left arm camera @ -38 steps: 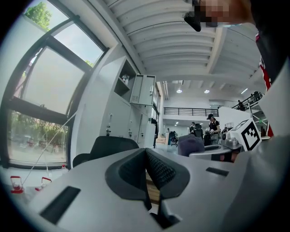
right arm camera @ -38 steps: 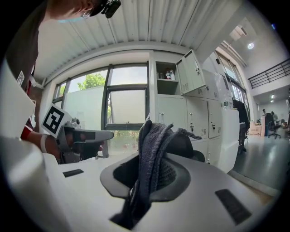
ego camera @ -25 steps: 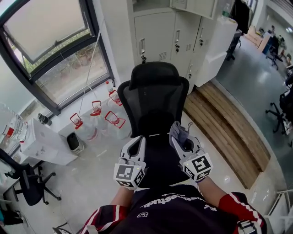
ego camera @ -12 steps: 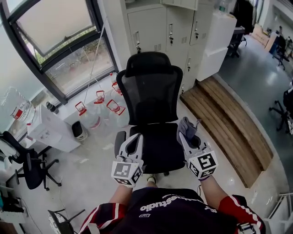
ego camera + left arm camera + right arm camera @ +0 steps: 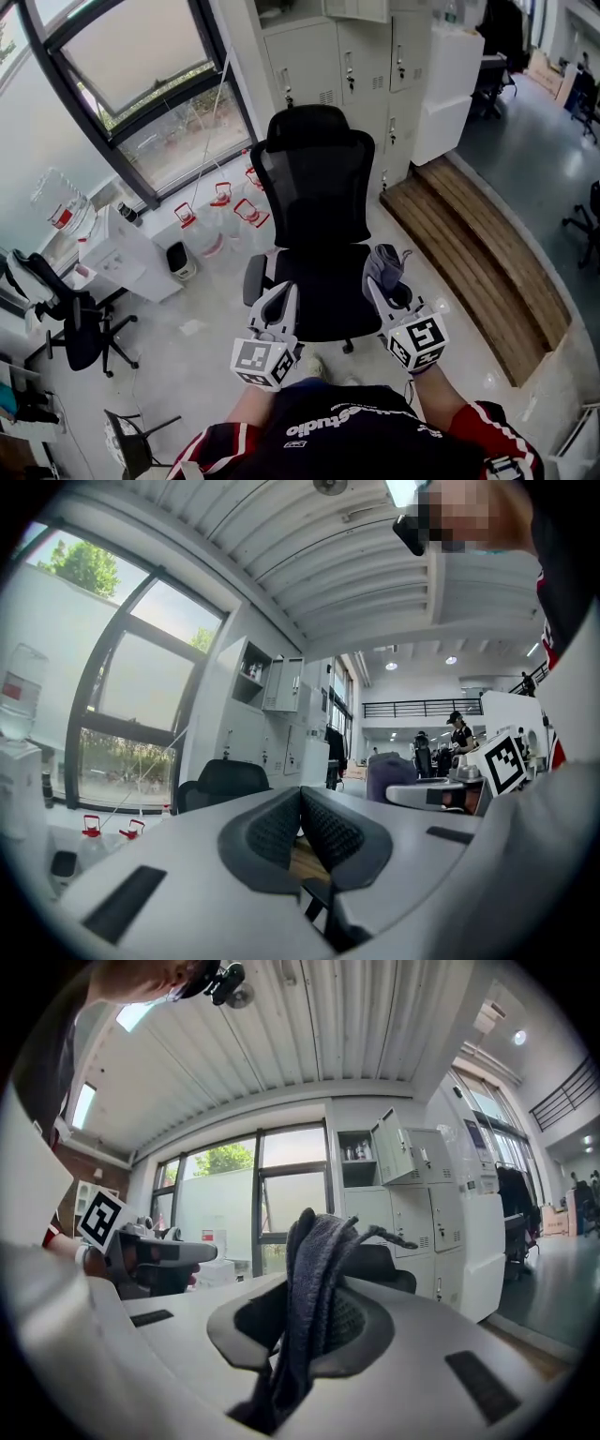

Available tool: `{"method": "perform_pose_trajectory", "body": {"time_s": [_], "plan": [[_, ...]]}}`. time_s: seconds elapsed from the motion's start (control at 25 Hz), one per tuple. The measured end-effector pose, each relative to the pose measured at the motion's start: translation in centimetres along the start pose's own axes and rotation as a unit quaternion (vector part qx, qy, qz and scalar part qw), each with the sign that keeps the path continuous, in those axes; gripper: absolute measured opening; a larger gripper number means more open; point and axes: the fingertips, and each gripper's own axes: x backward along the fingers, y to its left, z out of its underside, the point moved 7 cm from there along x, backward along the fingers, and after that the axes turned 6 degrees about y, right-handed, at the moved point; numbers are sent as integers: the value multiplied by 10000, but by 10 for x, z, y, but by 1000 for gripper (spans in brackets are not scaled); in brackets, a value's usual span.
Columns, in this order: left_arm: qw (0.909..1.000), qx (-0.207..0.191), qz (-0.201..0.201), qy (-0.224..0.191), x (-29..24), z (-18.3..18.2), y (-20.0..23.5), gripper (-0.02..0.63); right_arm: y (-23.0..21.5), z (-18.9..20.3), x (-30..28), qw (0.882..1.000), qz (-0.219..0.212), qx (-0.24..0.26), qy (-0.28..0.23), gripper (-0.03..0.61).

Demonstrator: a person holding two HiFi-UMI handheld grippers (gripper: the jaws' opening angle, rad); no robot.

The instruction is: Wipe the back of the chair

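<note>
1. Chair (image 5: 315, 183): it stands upright on the floor with its seat turned toward the person. The mesh backrest rises on the far side of the seat. Lockers (image 5: 352, 56) stand behind the chair, and water jugs (image 5: 225, 211) sit on the floor to its left.
2. Right gripper (image 5: 386, 286): its jaws are clamped on a grey cloth (image 5: 382, 262), which bunches up above the jaw tips. In the head view the gripper shows over the seat's near right corner, well apart from the backrest.
3. Left gripper (image 5: 277, 302): its jaws are pressed together with nothing between them. It shows over the seat's near left corner and touches no part of the chair.
4. Done: the cloth is gripped and ready for use.
5. Not done: the cloth has no contact with the backrest, so wiping is judged not under way.
6. Remaining: carry the cloth past the seat, press it to the backrest and stroke across the mesh. The rear face points toward the lockers, so reaching it likely calls for going round the chair or turning it.
</note>
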Motion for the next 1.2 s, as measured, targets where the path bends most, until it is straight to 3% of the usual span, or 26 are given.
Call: {"method": "perform_pose_trajectory", "body": {"time_s": [0.4, 0.76, 1.2], "plan": [[10000, 65, 20, -64, 31, 0, 16, 25, 45, -3, -2, 9999, -162, -14, 13, 69], [9996, -18, 105, -251, 60, -2, 51, 25, 98, 4, -5, 9994, 323, 2, -84, 69], [9992, -38, 295, -283, 54, -2, 57, 23, 114, 7, 1, 9978, 640, 180, 64, 67]]}}
